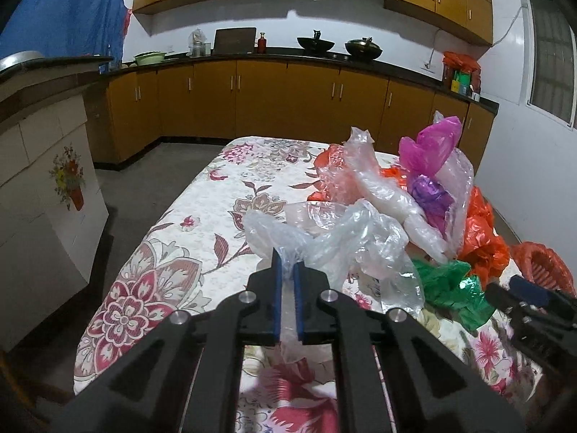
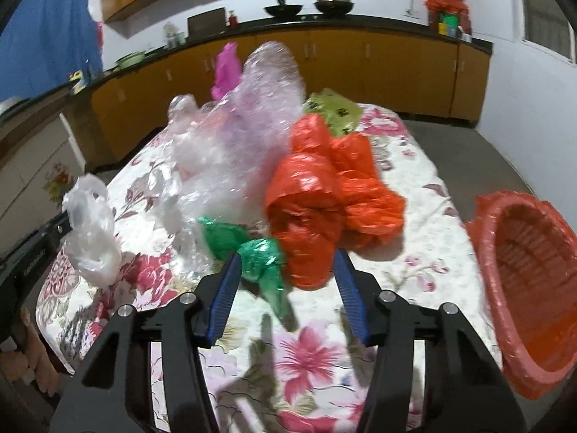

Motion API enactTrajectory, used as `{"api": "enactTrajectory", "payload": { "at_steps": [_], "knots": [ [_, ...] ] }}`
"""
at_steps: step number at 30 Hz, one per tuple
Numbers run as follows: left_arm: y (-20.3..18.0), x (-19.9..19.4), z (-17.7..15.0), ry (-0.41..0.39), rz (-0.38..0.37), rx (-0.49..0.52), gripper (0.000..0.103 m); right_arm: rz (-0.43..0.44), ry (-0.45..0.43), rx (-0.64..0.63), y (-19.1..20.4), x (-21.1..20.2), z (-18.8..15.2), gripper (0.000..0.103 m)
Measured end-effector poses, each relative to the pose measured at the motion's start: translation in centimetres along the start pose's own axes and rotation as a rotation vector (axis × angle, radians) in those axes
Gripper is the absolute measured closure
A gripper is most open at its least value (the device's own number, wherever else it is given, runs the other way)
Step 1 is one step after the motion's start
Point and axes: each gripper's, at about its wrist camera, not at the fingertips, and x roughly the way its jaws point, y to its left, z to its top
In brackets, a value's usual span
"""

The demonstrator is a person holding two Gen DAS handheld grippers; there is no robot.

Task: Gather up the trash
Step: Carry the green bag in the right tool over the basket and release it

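Note:
A pile of crumpled plastic bags lies on the floral tablecloth [image 1: 162,270]: clear, pink [image 1: 429,148], purple, orange [image 1: 483,231] and green [image 1: 450,285]. My left gripper [image 1: 287,261] is shut on a clear plastic bag [image 1: 360,238], which trails off to the right towards the pile. In the right wrist view that clear bag [image 2: 90,223] hangs at the far left. My right gripper [image 2: 287,256] stands half open at the pile's near edge. The green bag [image 2: 259,252] and the end of an orange bag [image 2: 306,209] lie between its blue pads, which do not squeeze them.
An orange woven basket [image 2: 483,252] stands tilted at the table's right edge, with its mouth towards the pile. Wooden cabinets under a dark counter [image 1: 274,54] run along the back wall. A tiled low wall [image 1: 43,166] stands left of the table, across a strip of grey floor.

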Motion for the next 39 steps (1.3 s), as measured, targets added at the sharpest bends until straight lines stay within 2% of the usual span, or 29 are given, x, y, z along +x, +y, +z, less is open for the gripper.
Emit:
{"api": "enactTrajectory", "payload": {
  "at_steps": [3,5,6,8,11,19,25,34,39],
  "knots": [
    [0.0,0.0,0.0,0.001,-0.001,0.0,0.096,0.005,0.046,-0.018,0.4,1.3,-0.4,0.059],
    [0.0,0.0,-0.1,0.003,-0.002,0.002,0.096,0.007,0.07,-0.028,0.6,2.2,-0.6,0.071],
    [0.1,0.0,0.0,0.004,-0.003,0.002,0.096,0.006,0.072,-0.035,0.6,2.5,-0.7,0.075],
    [0.1,-0.1,-0.1,0.003,-0.005,0.001,0.096,0.014,0.064,-0.052,0.9,2.6,-0.9,0.089],
    [-0.1,-0.4,0.0,-0.001,-0.009,0.003,0.096,0.027,0.042,-0.07,1.0,1.9,-1.0,0.096],
    [-1.4,-1.7,0.4,-0.024,-0.044,0.014,0.096,0.072,-0.017,-0.09,0.5,-1.4,-1.4,0.098],
    [-3.2,-3.2,1.0,-0.049,-0.098,0.032,0.096,0.069,-0.08,-0.062,-0.5,-4.4,-1.3,0.098],
    [-7.9,-5.1,1.6,-0.065,-0.227,0.068,0.096,-0.002,-0.181,0.03,-5.0,-9.3,-0.9,0.098],
    [-11.7,-5.7,1.8,-0.064,-0.315,0.103,0.096,-0.093,-0.23,0.091,-8.0,-11.5,-1.3,0.098]
  ]
}}
